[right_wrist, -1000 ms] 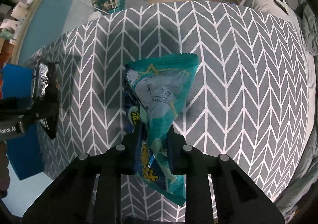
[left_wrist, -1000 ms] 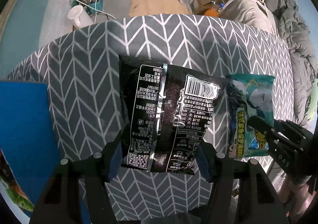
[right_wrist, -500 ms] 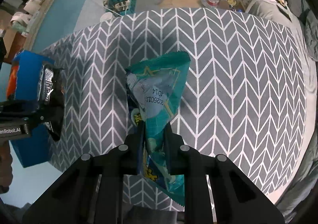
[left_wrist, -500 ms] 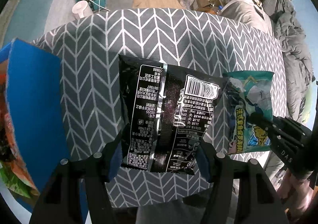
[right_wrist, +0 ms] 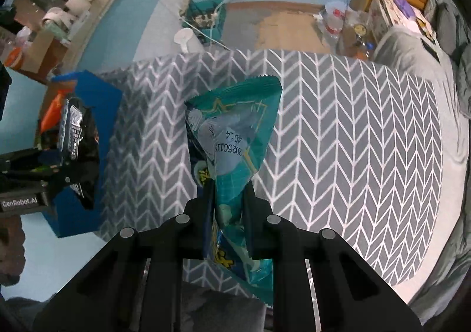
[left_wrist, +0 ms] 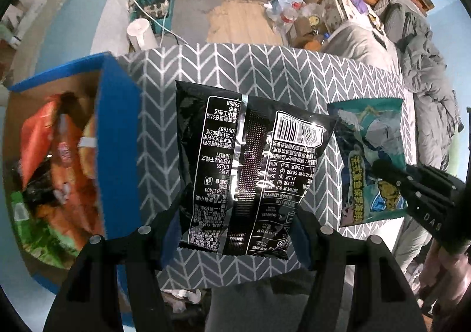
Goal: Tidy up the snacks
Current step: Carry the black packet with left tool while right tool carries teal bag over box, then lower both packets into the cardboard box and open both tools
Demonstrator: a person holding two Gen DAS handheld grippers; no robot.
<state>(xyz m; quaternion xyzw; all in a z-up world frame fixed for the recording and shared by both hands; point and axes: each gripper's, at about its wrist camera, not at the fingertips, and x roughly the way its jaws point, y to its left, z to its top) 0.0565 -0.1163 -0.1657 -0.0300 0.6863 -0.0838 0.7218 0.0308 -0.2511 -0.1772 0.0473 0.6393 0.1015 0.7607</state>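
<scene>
Both wrist cameras look steeply down from close above, sharing the grey chevron-patterned cloth desk and the blue cardboard box at left.

Bedroom: rumpled bedding, floor clutter

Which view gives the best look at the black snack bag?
The left wrist view: the black snack bag faces the camera flat, barcode and print visible, clamped by the left gripper. The right wrist view shows it small, edge-on at the frame's left, before the blue box.
</scene>
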